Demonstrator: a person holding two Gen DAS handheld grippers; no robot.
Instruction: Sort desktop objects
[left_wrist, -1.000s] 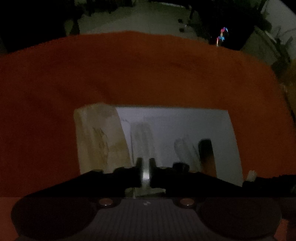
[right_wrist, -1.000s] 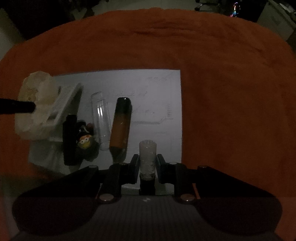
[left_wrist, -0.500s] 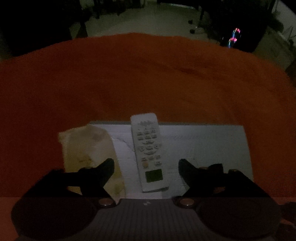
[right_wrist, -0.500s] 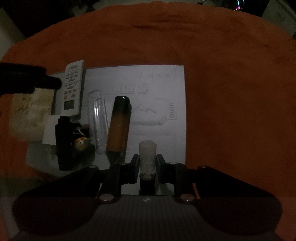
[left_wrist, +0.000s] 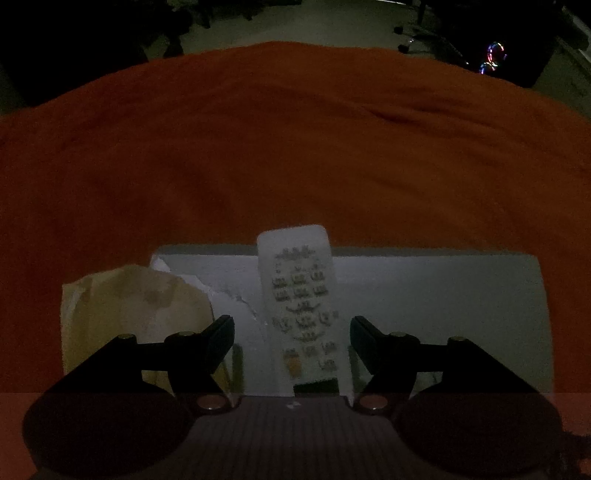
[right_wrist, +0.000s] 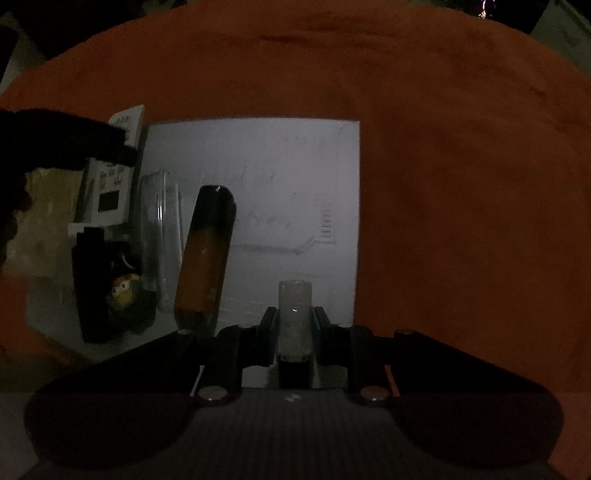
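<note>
The room was dim, and an orange cloth (left_wrist: 295, 147) covered the table. A white sheet of paper (right_wrist: 280, 166) lay flat on it, and everything else sat on or beside that sheet.

The left gripper (left_wrist: 291, 328) hung over the paper's far left part with its jaws spread wide, touching nothing. Between them, lying on the sheet with its far end poking past the paper's far edge onto the cloth, was a white remote control (left_wrist: 301, 295), buttons up. A crumpled tan piece of paper (left_wrist: 129, 306) overlapped the sheet's left edge, just beside the remote.

The right gripper (right_wrist: 294, 321) was over the near edge of the sheet, its jaws drawn narrow and clamped on a small frosted pale cylinder (right_wrist: 294, 314) with a dark base, which stood up between the pads.

From that side, an amber-and-black tube (right_wrist: 205, 254) lay on the paper's left half, slightly tilted, with a clear tube (right_wrist: 160, 236) just beside it. Farther left, near the sheet's left edge, were a black bar-shaped object (right_wrist: 90, 280) and a small yellow-faced figure (right_wrist: 123, 291), too dark to make out well. The left gripper's dark finger (right_wrist: 74, 144) reached in over the remote (right_wrist: 110, 184) there.
</note>
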